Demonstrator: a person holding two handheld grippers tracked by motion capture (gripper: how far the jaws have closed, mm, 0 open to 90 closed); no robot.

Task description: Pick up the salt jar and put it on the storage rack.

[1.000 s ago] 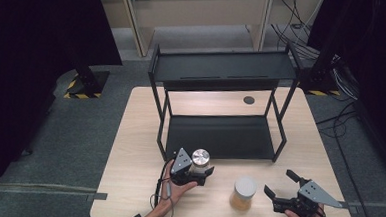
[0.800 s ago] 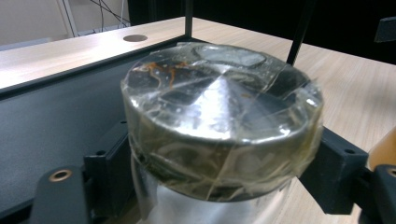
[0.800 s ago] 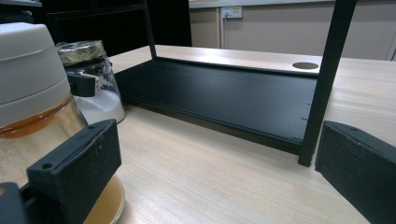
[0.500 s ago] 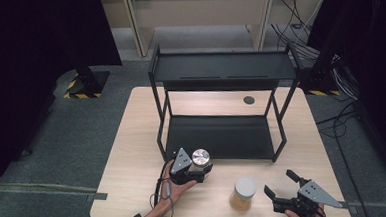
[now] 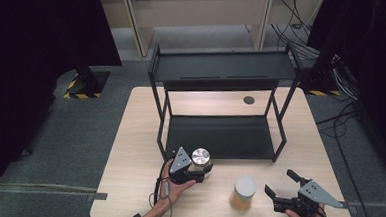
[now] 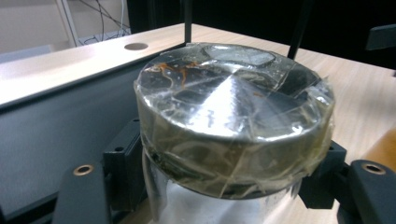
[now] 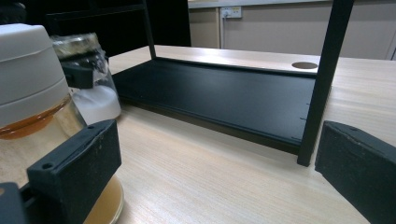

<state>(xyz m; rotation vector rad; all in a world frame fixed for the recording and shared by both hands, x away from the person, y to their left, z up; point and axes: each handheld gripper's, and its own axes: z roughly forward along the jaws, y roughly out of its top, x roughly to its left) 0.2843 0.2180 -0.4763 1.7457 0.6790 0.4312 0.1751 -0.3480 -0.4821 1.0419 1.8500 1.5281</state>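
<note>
A clear jar with a silver lid (image 5: 200,156) (image 6: 233,114) wrapped in tape stands just in front of the black shelf's lower deck. My left gripper (image 5: 196,172) is shut on the jar, its black jaws pressed to the glass below the lid. A second jar with a white lid and amber contents (image 5: 243,193) (image 7: 32,107) stands on the table to the right. My right gripper (image 5: 283,184) sits open to the right of that jar, with nothing between its jaws.
A black two-tier metal shelf (image 5: 223,70) stands on the wooden table (image 5: 139,136); its lower deck (image 7: 219,95) is bare. A shelf leg (image 7: 322,79) rises near my right gripper. A round cable hole (image 5: 249,99) lies behind the shelf.
</note>
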